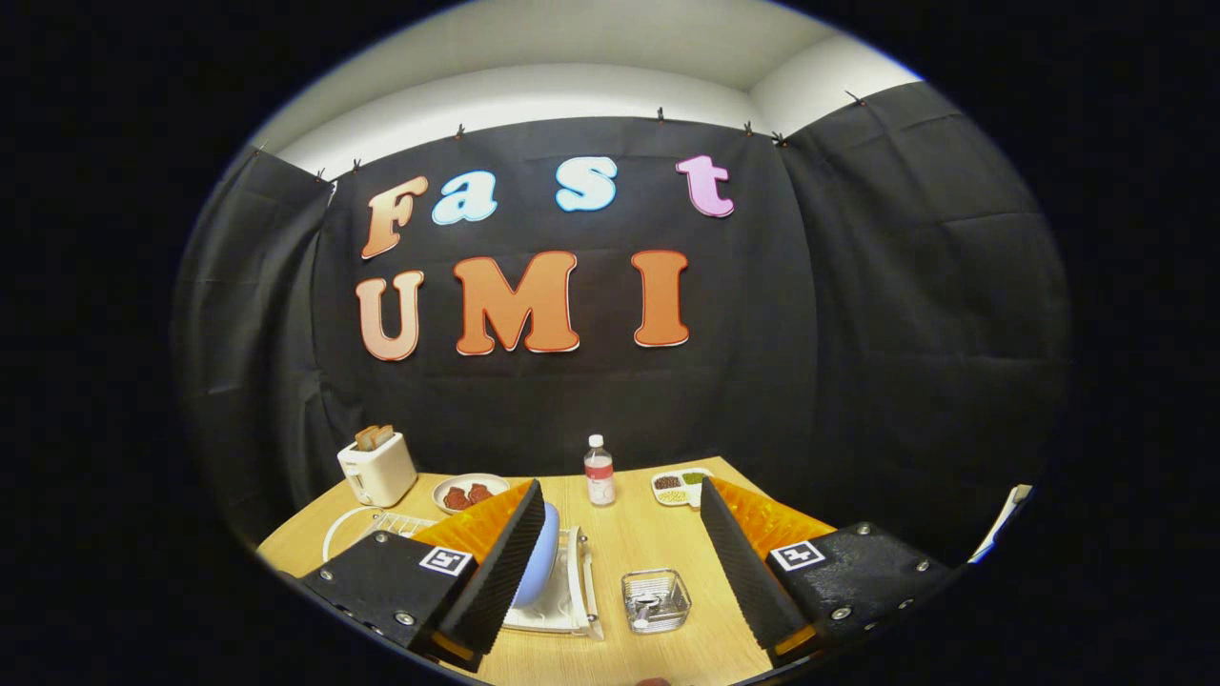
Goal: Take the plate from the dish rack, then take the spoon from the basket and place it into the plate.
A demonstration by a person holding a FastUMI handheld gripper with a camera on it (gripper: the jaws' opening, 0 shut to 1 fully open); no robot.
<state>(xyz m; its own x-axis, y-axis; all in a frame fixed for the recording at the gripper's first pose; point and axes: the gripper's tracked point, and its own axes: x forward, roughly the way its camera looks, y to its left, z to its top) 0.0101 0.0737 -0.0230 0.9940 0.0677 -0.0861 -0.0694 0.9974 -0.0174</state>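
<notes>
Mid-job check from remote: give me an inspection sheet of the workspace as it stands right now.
Surface: wooden table, lit, bare in the middle.
Job's things: blue plate upright in the white dish rack, beside the left finger; metal basket between the fingers, spoon inside hard to make out.
Clutter: toaster with bread, dish of red food, water bottle, divided snack tray, all beyond the fingers.
Grippers: gripper open, fingers wide apart, holding nothing.
Cables: white cord curving near the toaster.
Surroundings: black cloth wall, white ceiling above.
</notes>
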